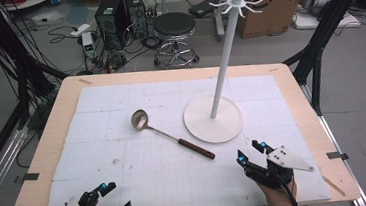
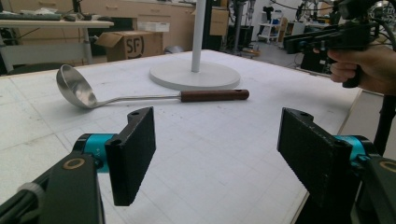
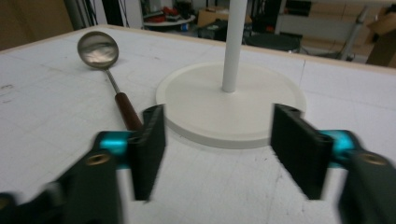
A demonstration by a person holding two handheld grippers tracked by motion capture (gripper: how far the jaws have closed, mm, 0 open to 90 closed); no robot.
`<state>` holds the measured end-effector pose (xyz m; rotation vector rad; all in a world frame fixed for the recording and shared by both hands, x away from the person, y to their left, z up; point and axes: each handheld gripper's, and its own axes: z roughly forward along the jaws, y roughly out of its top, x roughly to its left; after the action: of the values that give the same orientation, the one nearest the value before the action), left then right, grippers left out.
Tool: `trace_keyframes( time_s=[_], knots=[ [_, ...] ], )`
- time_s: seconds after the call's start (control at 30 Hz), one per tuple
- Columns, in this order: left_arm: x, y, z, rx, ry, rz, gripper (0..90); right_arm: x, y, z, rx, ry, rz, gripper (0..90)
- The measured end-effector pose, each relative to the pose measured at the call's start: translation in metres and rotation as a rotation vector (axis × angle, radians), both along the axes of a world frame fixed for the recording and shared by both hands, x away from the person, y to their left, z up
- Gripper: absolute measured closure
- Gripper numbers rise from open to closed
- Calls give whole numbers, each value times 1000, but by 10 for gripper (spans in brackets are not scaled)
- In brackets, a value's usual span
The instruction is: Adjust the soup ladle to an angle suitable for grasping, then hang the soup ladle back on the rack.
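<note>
The ladle (image 1: 168, 133) has a polished metal bowl and shaft with a glossy, reflective finish; its handle is dark brown, wood-like, with a smooth satin surface. The stand (image 1: 213, 118) is matt white throughout: disc base, pole and top hooks. The table (image 1: 52, 125) shows a light wood edge, covered by a white mat (image 1: 126, 163) with a dull, scuffed, faintly gridded surface. The left gripper (image 2: 219, 158) and right gripper (image 3: 219, 149) carry matt black, finely textured pads, on glossy teal metallic fittings.
</note>
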<state>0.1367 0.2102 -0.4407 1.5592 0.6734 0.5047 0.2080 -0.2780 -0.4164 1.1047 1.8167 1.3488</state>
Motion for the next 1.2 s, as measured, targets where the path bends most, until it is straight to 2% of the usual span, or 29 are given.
trace_keyframes(
  time_s=[0.13,0.2,0.3,0.4,0.63,0.7,0.77,0.8,0.93,1.0,1.07,1.2],
  knots=[
    [3,-3,0,5,1,-6,284,-8,-7,-9,3,6,19,153],
    [4,-6,0,13,-1,-14,284,-15,-11,-15,8,3,39,137],
    [6,-10,1,18,-1,-29,284,-27,-16,-18,29,-21,54,138],
    [10,-15,1,17,-1,-46,284,-36,-19,-17,24,-41,62,142],
    [21,-33,4,29,-3,-100,284,-50,-29,-18,38,-51,31,149],
    [26,-38,7,51,-1,-126,284,-52,-31,-16,42,-57,23,149],
    [34,-45,14,85,-7,-160,277,-50,-34,-14,39,-65,28,149],
    [38,-49,19,78,-8,-170,277,-48,-35,-12,46,-65,31,149],
    [62,-64,35,120,-20,-228,258,-38,-41,-5,132,-47,48,195],
    [77,-72,45,134,-18,-250,265,-34,-44,-3,152,-37,54,195],
    [89,-77,53,126,-34,-249,279,-28,-45,-3,144,-34,58,195],
    [110,-88,62,140,-54,-225,271,-19,-49,-2,148,-33,64,195]
  ],
)
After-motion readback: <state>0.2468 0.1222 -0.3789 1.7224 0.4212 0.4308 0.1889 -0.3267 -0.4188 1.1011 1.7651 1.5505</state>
